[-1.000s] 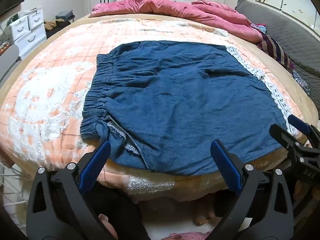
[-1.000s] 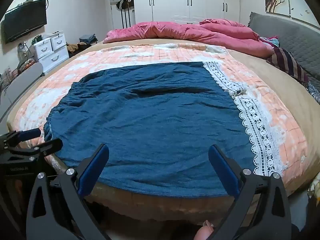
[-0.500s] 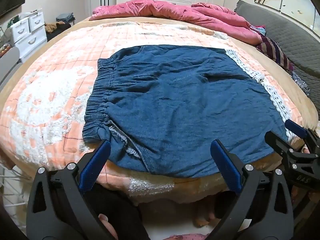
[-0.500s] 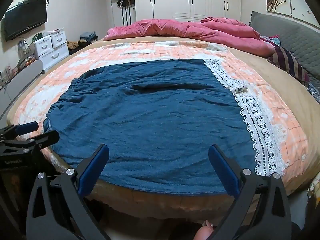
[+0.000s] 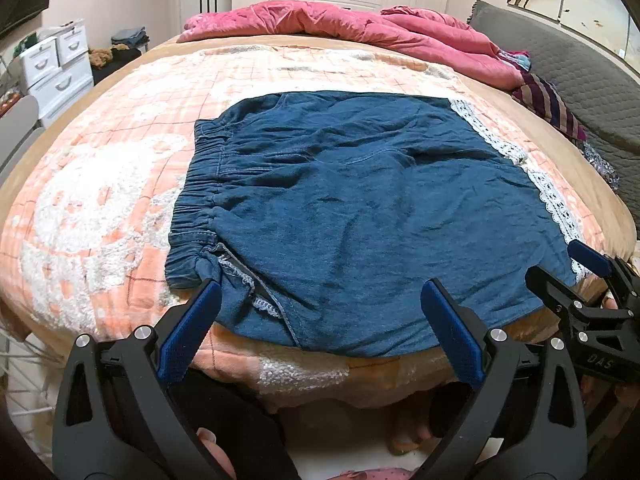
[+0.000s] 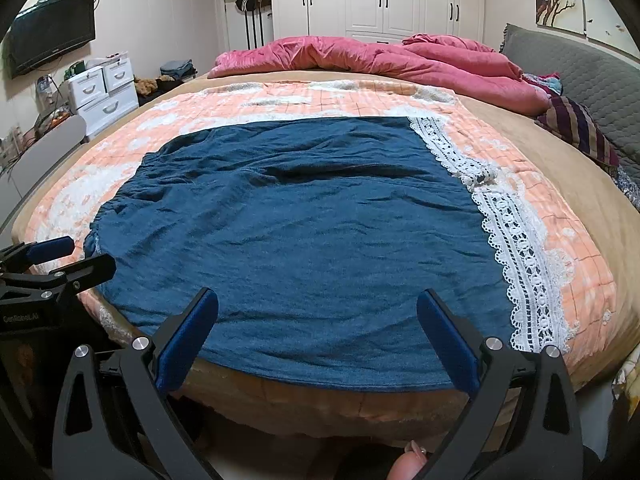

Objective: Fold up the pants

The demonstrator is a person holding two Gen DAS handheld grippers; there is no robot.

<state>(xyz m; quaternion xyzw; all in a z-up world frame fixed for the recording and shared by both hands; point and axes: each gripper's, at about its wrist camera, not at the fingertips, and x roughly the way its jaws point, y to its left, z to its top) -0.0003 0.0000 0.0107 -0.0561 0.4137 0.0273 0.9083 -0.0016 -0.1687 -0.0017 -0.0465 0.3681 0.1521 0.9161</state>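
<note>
The blue pants (image 5: pixel 360 216) lie spread flat on the bed (image 5: pixel 100 208) near its front edge, so the left hand-held gripper (image 5: pixel 320 320) and right hand-held gripper (image 6: pixel 318 330), both spread wide and holding nothing, can reach them

Both the left gripper (image 5: pixel 320 316) and right gripper (image 6: pixel 318 320) have black skeletal frames, blue finger pads (image 5: pixel 188 332) and silver screws (image 5: pixel 141 332).

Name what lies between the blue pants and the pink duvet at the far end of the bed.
Only bare peach blanket separates the pants from the duvet; the right wrist view shows it best.
</note>
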